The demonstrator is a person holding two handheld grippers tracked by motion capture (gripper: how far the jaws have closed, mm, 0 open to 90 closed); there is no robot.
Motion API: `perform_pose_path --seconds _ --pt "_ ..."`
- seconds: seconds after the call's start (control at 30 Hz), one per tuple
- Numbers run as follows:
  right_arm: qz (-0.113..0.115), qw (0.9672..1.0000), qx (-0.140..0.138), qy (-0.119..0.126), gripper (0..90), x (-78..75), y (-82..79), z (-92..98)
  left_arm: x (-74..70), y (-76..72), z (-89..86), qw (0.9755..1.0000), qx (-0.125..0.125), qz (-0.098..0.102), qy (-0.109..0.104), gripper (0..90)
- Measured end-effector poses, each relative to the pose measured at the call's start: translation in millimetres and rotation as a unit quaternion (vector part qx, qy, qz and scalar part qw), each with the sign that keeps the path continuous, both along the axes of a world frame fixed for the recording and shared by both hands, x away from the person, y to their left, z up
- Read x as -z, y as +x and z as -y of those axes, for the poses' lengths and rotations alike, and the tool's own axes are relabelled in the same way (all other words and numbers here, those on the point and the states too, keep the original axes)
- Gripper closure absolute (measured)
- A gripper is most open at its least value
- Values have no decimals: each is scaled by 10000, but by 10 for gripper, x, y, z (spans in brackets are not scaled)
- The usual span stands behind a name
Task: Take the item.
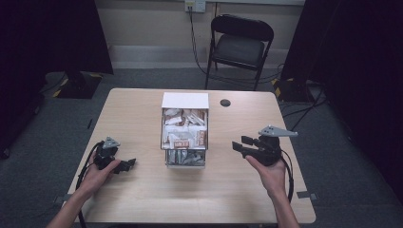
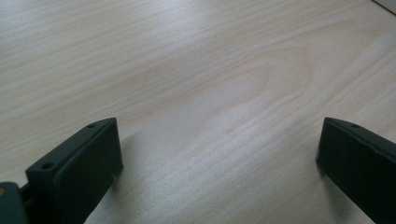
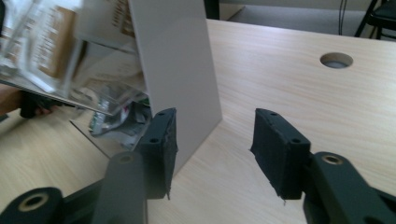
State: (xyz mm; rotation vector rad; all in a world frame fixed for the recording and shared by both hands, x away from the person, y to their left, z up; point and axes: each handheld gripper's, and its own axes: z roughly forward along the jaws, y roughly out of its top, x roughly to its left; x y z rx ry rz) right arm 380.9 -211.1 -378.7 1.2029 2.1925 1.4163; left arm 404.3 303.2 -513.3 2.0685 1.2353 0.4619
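A white two-tier drawer box (image 1: 185,100) stands mid-table, its clear drawers pulled forward and stuffed with snack packets (image 1: 184,130). In the right gripper view the box's white side wall (image 3: 180,70) rises close ahead, with the clear drawers and packets (image 3: 56,51) to its left. My left gripper (image 1: 127,165) rests low on the table left of the box, open, with bare wood between its jaws (image 2: 219,140). My right gripper (image 1: 240,145) is held right of the box, pointing at it, open (image 3: 215,149) and holding nothing.
The light wooden table (image 1: 142,109) has a round cable hole (image 1: 225,102) behind the box at the right. A black folding chair (image 1: 240,45) stands beyond the far edge. Dark curtains flank the room and cables lie on the grey carpet.
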Motion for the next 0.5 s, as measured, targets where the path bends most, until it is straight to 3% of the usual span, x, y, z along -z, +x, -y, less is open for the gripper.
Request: perform_pose_path --seconds 0.2,0.5 --pt "100 9997 -209 111 512 -179 -39 -78 0 0 0 10000 -1 0 -1 0" --pt "190 9984 -506 168 526 -310 -64 -190 0 0 0 10000 -1 1 0 0"
